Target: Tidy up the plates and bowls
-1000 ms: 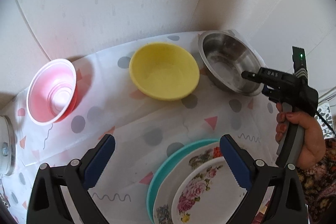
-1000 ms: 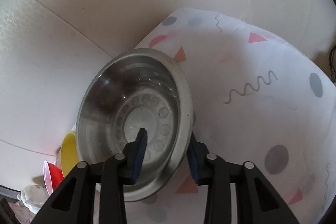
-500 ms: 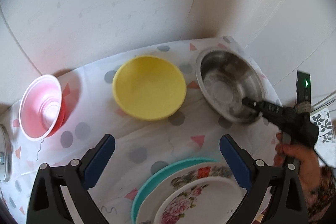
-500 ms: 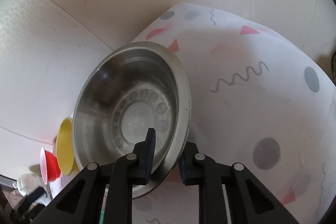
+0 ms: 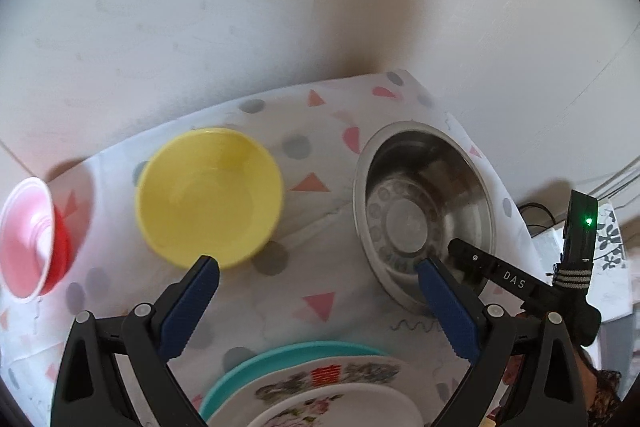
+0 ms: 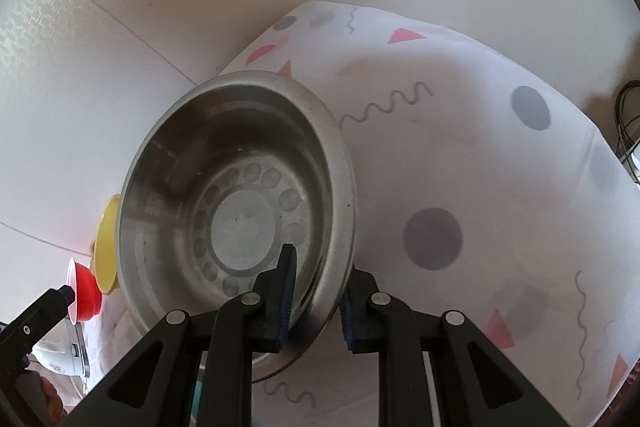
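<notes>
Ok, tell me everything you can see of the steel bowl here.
The steel bowl is round, of brushed metal with a wide flat rim and a ring of stamped circles around its flat base. It is empty and looks tilted, its opening turned toward the yellow bowl. It sits at the right end of the patterned tablecloth, apart from the yellow bowl. The right tongs are shut on its near rim, one finger inside, one outside.
</notes>
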### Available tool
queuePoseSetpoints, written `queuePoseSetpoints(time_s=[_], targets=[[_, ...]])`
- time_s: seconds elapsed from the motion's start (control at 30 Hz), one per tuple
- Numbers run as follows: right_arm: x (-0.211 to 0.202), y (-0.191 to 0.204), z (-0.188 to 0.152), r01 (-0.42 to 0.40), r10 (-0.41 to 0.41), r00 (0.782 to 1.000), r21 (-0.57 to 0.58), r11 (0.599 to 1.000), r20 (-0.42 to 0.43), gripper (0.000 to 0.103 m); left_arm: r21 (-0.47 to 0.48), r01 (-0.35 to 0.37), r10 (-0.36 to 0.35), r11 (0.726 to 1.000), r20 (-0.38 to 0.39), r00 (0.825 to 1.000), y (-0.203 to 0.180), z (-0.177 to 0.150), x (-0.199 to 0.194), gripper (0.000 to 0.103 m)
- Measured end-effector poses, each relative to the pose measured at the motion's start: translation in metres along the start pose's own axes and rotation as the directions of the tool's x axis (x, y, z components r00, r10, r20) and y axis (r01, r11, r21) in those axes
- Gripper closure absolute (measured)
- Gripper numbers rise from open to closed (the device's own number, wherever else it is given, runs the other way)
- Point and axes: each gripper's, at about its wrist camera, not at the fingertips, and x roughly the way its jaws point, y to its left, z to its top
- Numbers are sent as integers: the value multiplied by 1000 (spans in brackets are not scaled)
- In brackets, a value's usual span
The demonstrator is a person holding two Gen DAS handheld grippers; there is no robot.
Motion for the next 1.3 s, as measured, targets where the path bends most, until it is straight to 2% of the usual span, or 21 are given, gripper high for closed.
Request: queuePoseSetpoints(time_s=[0.2,0.37,0.63,0.83,1.0,1.07,1.17,1.3], targets=[[5,-6,2,-6,6,1000,18,1000,13,84,19,14,-14,1000,-38,999,-15,7,22,2],[5,-4,1,0,0,1000,-2,1000,22,84,45,10,-8,999,-41,999,-24,16,34,2],[1,-5,-4,-9,9,999,-11,1000,36,84,76,42,-37,996,-57,998,-36,27,48,6],[-4,-8,-9,-20,20,999,-9,1000,42,85,116,42,-31,992,-92,995,-44,25,61,20],[-5,-12,-7,-33,33,999,-4,999,38,86,85,64,-54,994,-120,991,-43,22,70,28],[-6,-13,-7,-39,39,999,-1,999,37,86,105,67,-54,992,-125,991,-47,21,73,40],[-5,-13,-7,-41,41,998,0,999,38,86,144,69,-48,987,-143,989,-54,20,79,47],[-6,-12,-7,-41,41,998,0,999,38,86,149,56,-34,987,-148,988,-55,19,85,53]])
